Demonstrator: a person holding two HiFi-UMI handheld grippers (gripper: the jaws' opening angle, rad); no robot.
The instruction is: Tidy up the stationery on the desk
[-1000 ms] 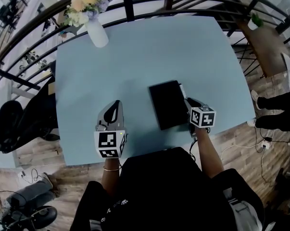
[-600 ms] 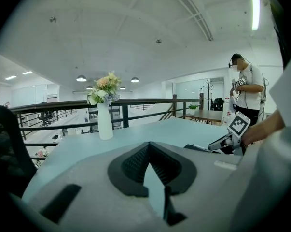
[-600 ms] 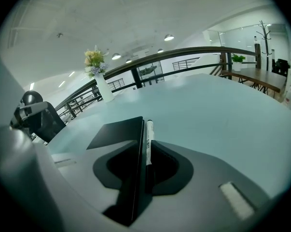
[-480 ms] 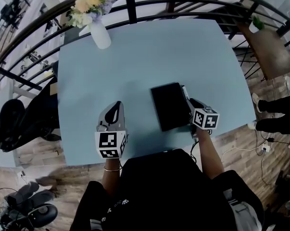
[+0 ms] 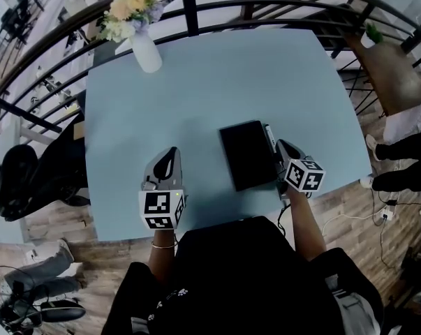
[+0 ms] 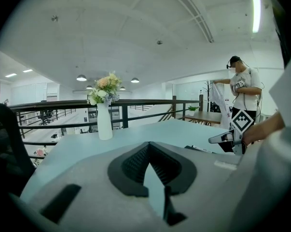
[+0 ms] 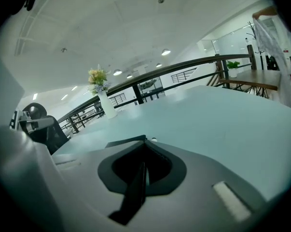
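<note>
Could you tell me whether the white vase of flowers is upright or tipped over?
Upright: the white vase of flowers stands on its base at a far corner of the pale blue table.

The head camera looked steeply down on the table (image 5: 210, 82) from above its near edge. The cameras on the left gripper (image 5: 170, 151) and right gripper (image 5: 281, 144) sat low over it, facing the far railing (image 5: 190, 9); all three views shared the vase (image 5: 146, 53).

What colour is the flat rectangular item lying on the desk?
The flat rectangular item is black; the head view shows it best.
</note>
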